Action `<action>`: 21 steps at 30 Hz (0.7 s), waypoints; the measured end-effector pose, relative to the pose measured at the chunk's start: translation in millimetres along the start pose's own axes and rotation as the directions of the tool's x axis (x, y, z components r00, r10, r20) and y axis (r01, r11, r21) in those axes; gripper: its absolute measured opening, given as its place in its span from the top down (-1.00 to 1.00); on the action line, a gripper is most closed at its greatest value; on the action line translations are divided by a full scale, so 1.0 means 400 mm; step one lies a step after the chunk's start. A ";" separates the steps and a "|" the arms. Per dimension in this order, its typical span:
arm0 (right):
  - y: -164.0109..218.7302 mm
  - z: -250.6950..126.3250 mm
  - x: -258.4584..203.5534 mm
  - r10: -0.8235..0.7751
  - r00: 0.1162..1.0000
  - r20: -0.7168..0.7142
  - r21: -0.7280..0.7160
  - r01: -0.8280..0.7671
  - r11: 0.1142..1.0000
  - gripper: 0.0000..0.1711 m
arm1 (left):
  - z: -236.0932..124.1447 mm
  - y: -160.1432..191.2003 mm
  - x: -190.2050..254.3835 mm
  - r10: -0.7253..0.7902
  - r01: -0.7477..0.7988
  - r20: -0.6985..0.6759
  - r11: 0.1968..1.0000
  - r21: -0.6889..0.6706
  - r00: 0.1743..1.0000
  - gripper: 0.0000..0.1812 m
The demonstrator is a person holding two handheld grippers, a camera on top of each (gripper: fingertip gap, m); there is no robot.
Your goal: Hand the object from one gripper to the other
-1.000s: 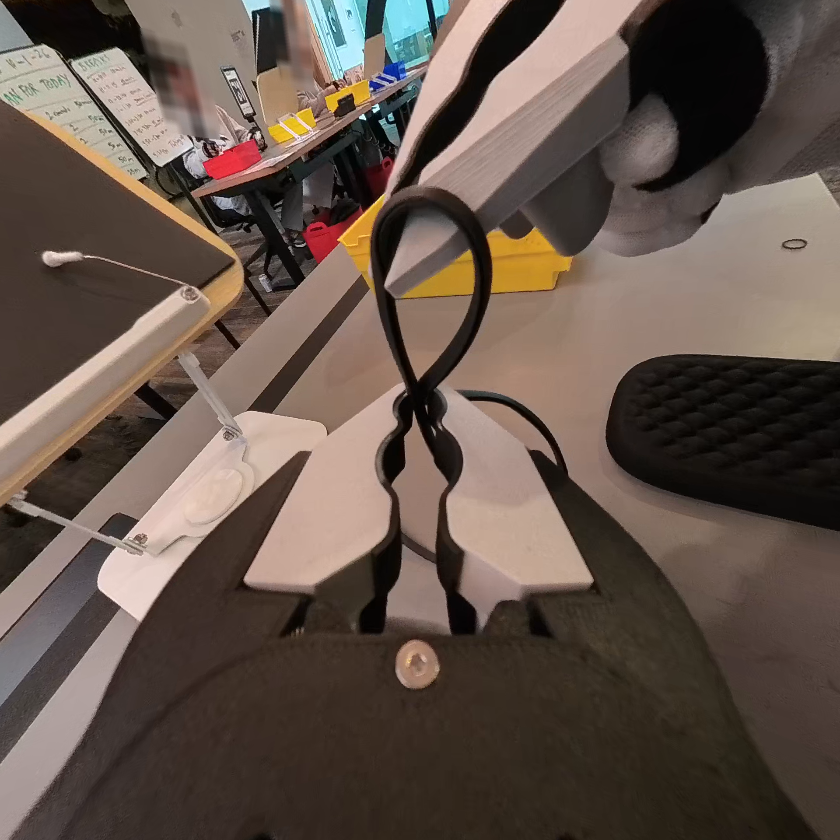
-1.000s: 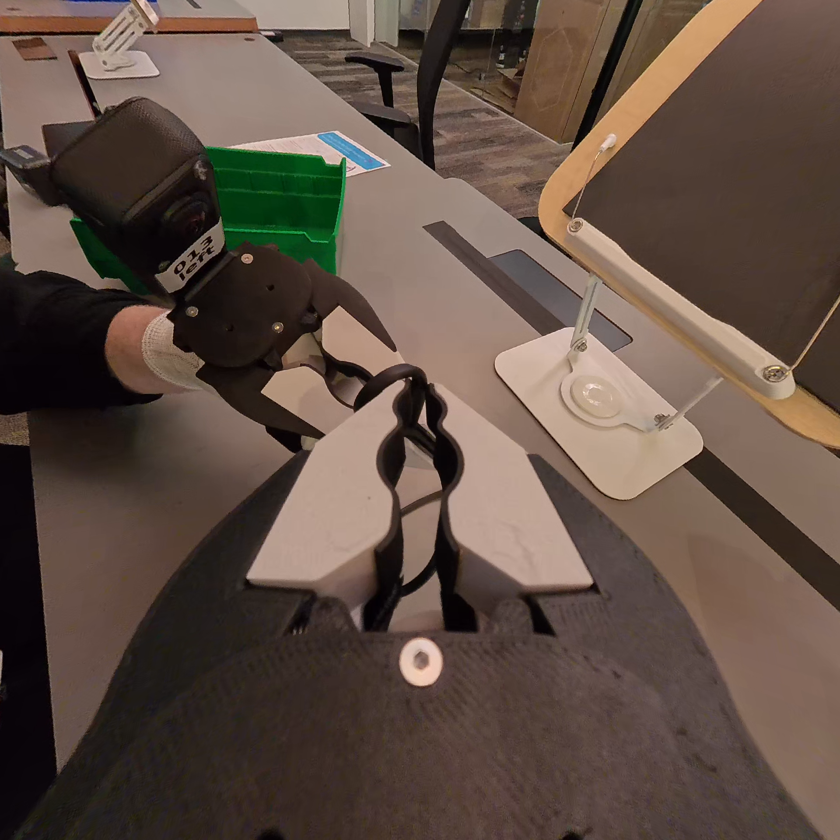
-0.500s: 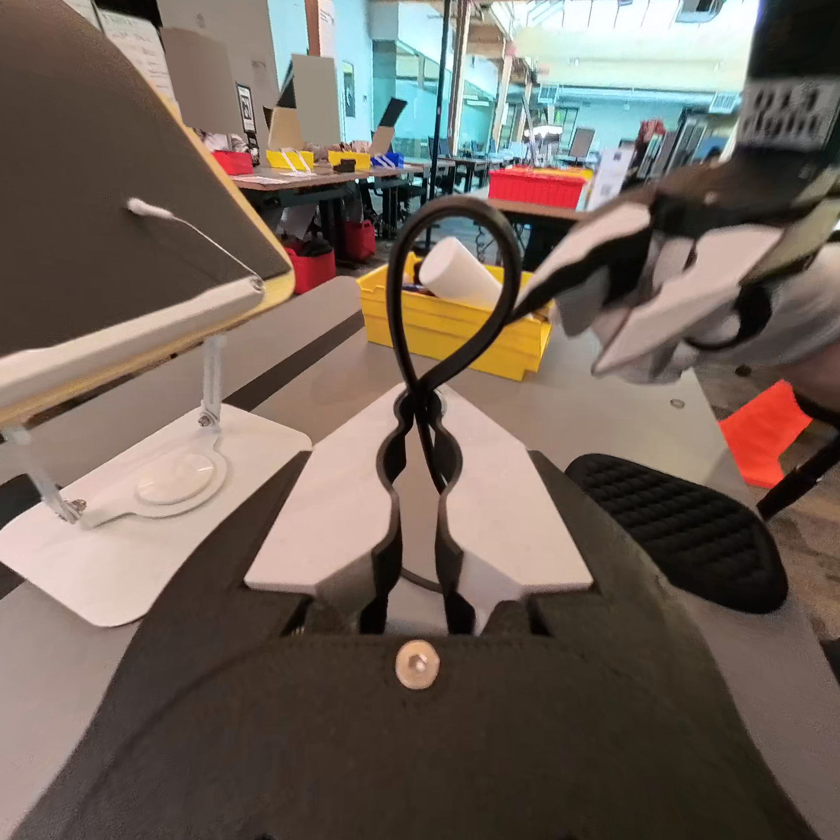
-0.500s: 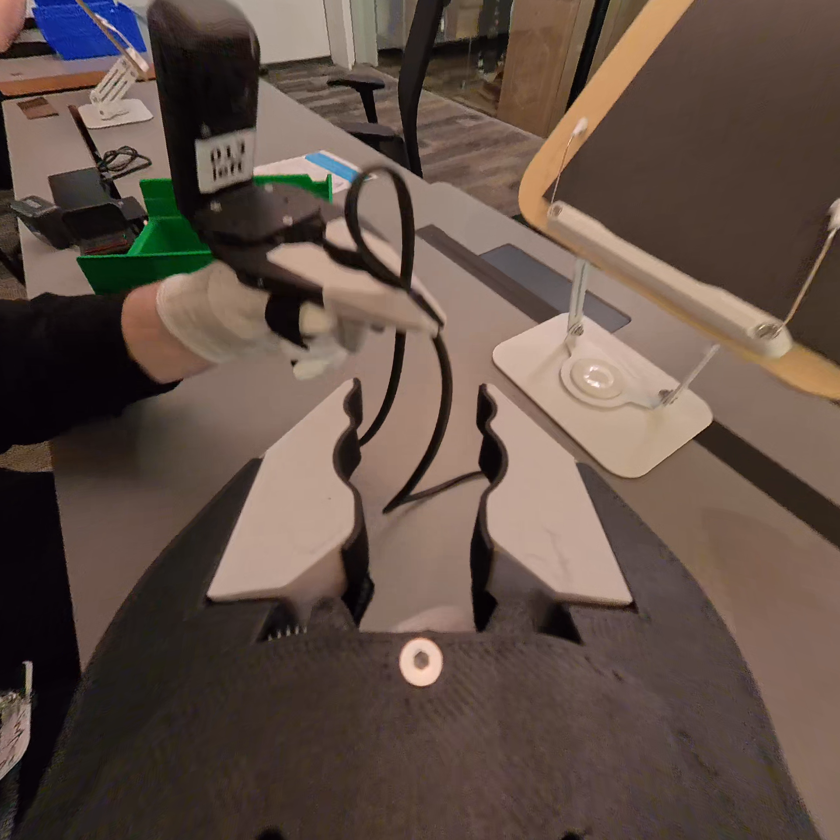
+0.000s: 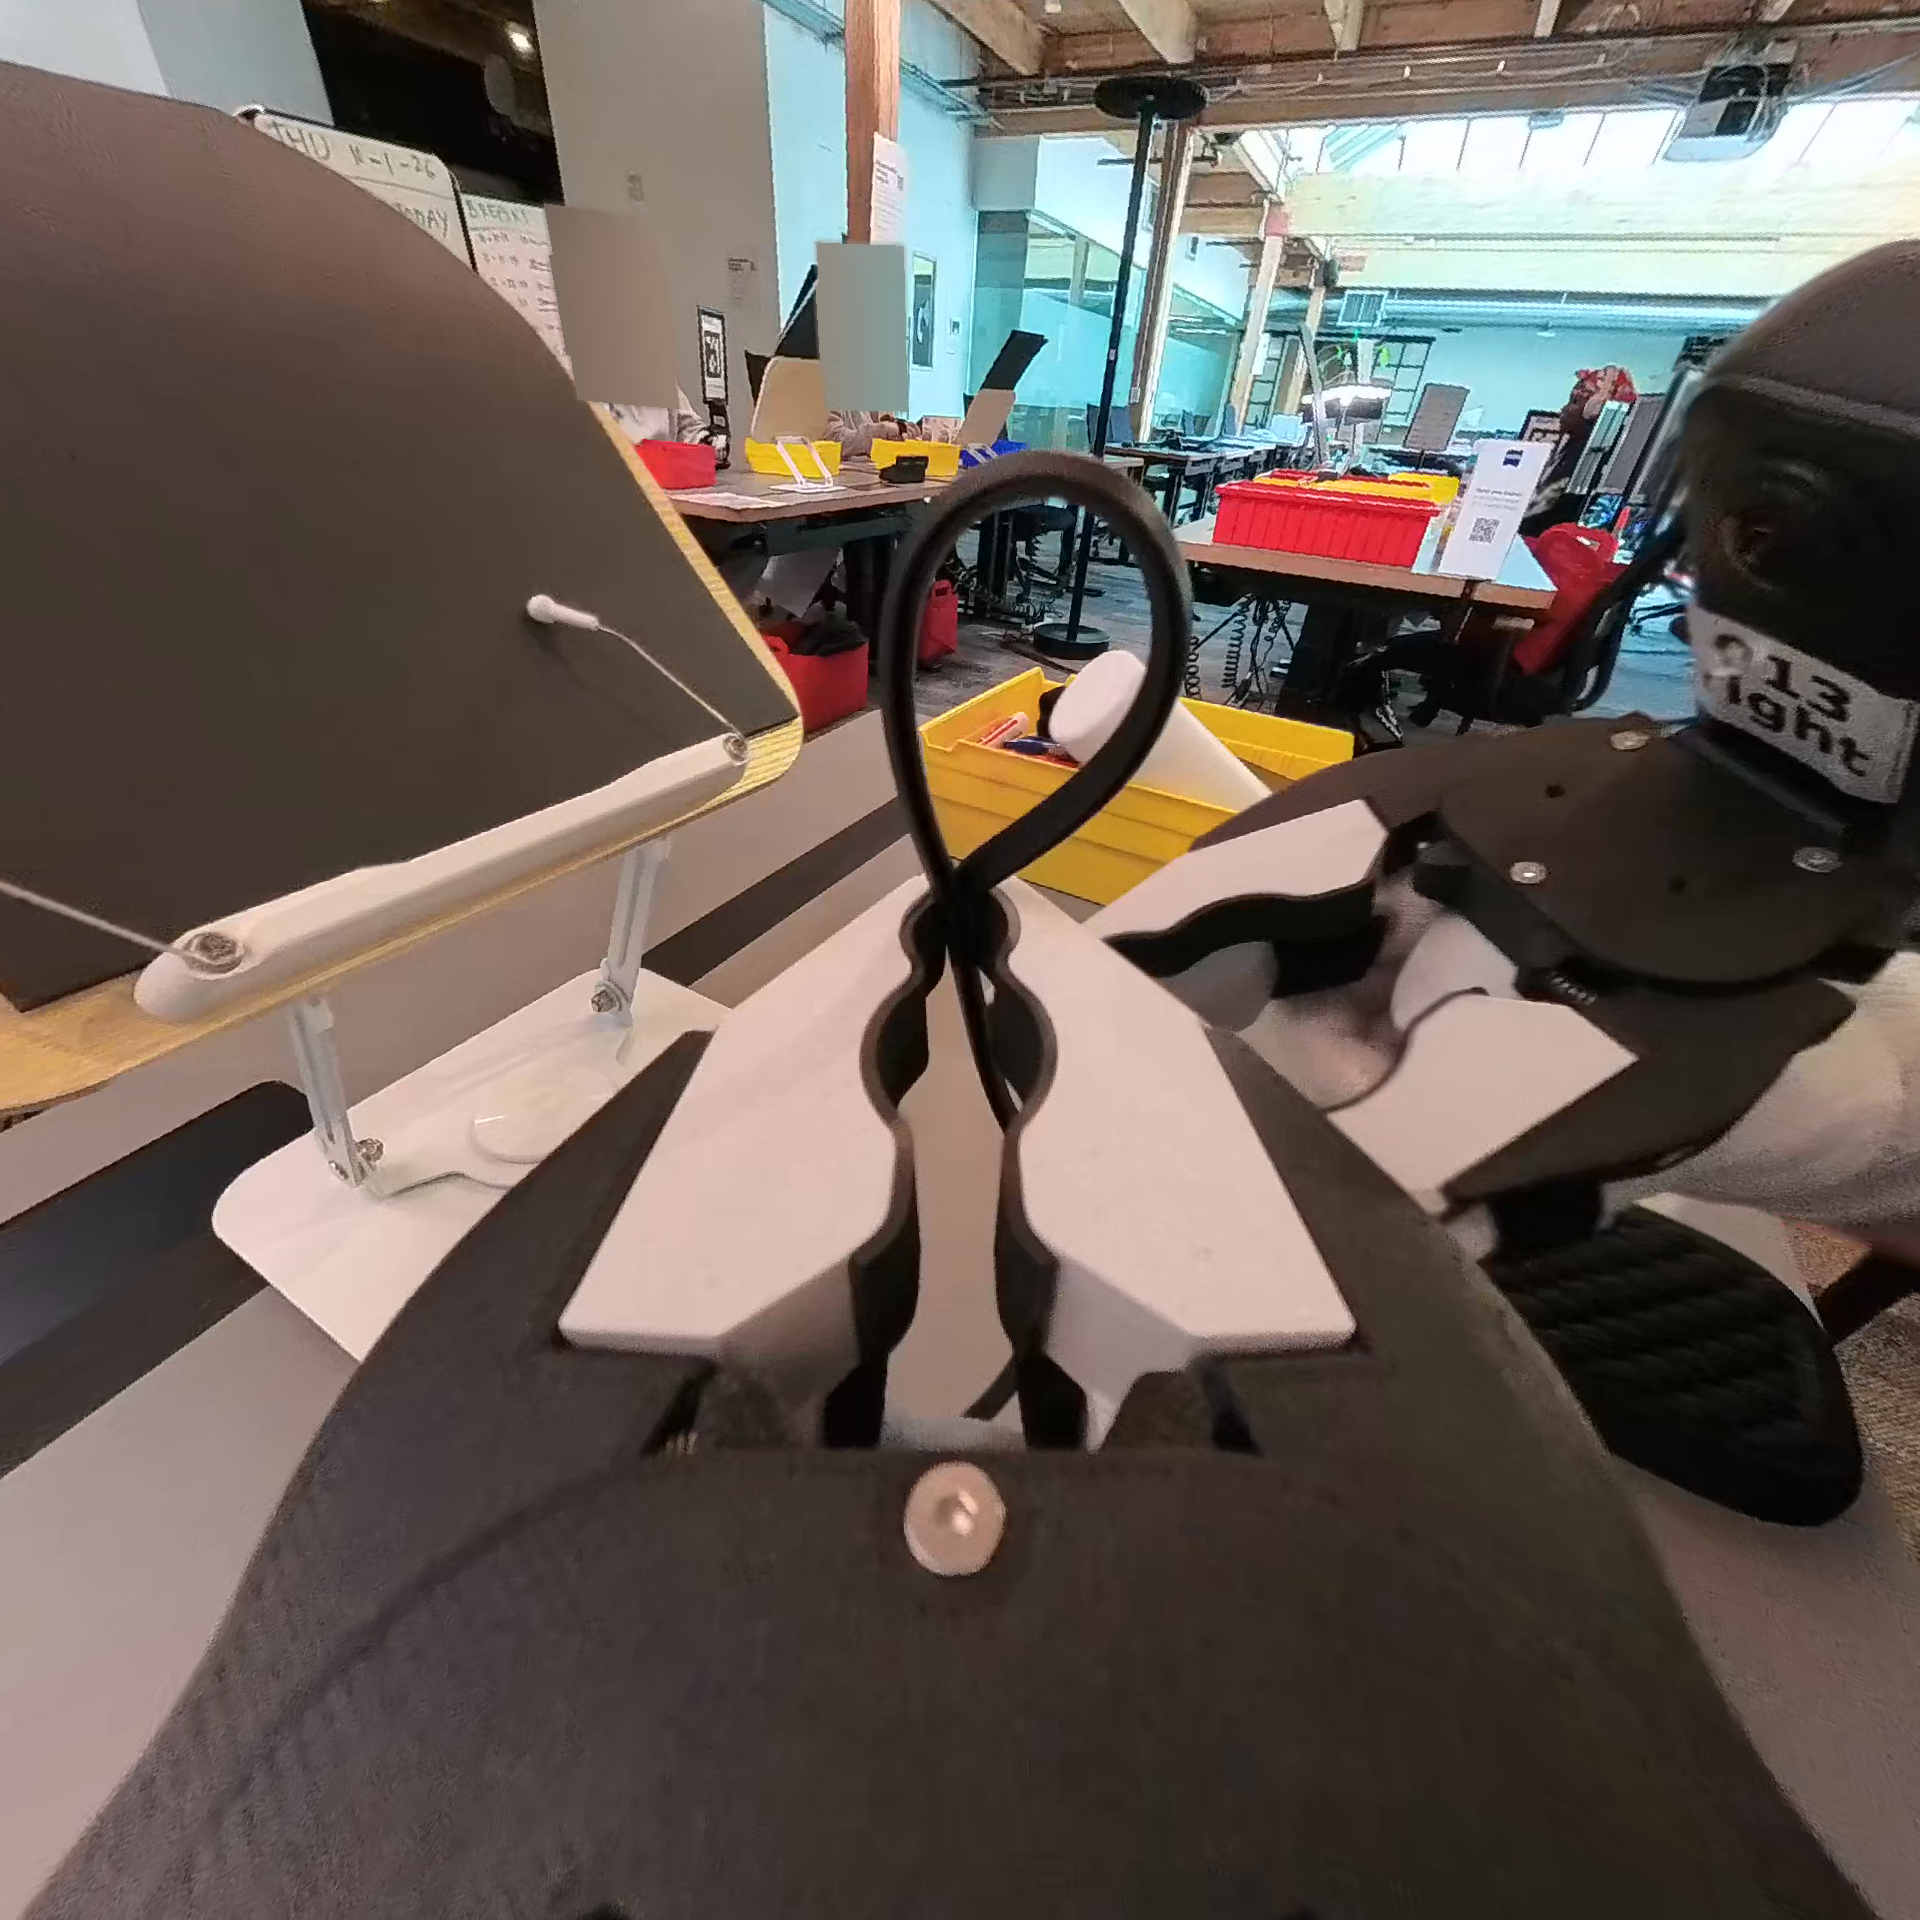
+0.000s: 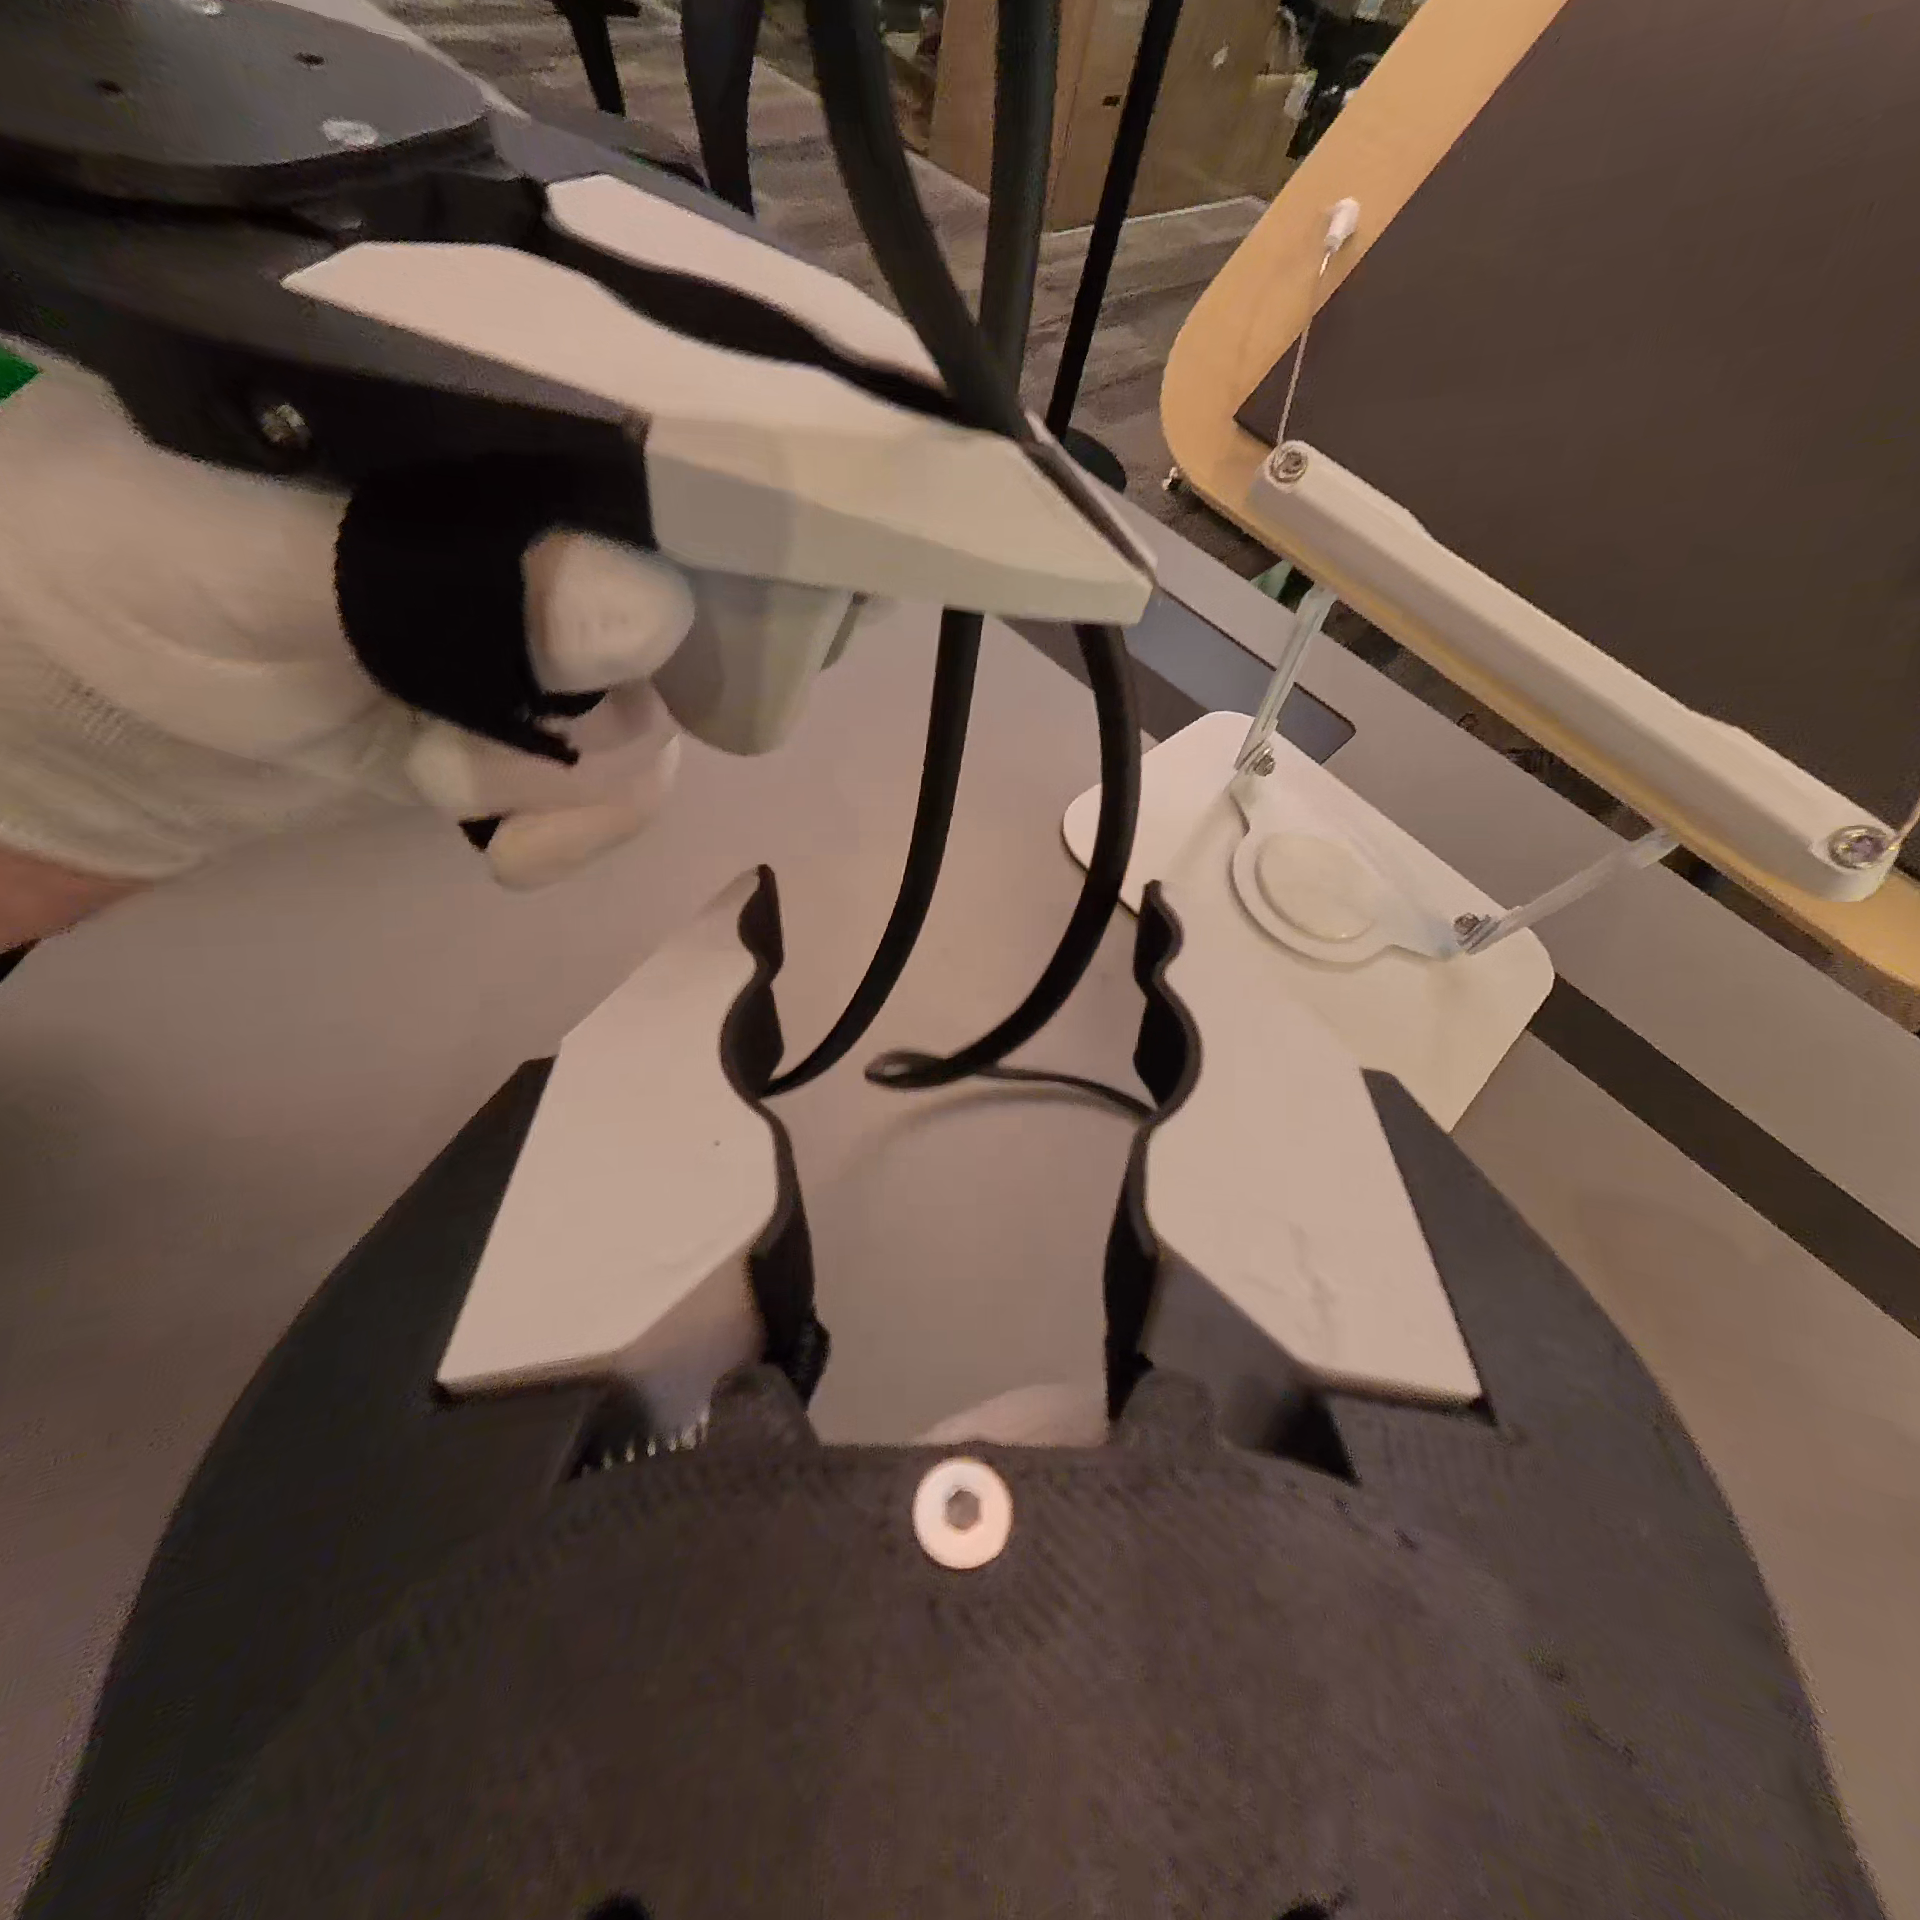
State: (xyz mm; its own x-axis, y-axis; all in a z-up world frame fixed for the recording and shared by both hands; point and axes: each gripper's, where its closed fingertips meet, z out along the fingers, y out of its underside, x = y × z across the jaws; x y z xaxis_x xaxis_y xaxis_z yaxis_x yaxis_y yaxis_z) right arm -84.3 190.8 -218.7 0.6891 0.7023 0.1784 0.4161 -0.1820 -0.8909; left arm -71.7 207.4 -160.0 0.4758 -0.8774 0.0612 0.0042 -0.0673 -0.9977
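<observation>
Cable [image 5: 1029, 665] loop upright – L gripper [image 5: 958, 935] pinching, ends down

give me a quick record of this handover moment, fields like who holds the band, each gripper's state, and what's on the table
object: black rubber band, looped upward
holder: left gripper, shut on the band where its strands cross
right gripper: open, holding nothing; band ends dangle between its fingers
table: grey table
nearby: tilted book stand on a white base; yellow bin; black padded rest
</observation>
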 end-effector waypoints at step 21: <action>-0.069 -0.063 0.101 0.105 0.993 0.047 0.136 -0.111 0.984 0.98 | -0.012 -0.017 0.046 0.016 -0.013 -0.143 1.000 0.021 0.990 0.58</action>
State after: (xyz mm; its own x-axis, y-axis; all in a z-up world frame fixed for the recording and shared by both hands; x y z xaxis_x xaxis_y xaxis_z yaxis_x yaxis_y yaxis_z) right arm -53.1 206.6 -176.3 0.7005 0.7108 0.0637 0.2525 -0.1634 -0.9537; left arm -67.2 189.5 -151.9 0.3453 -0.9372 0.0491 0.0167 -0.0462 -0.9988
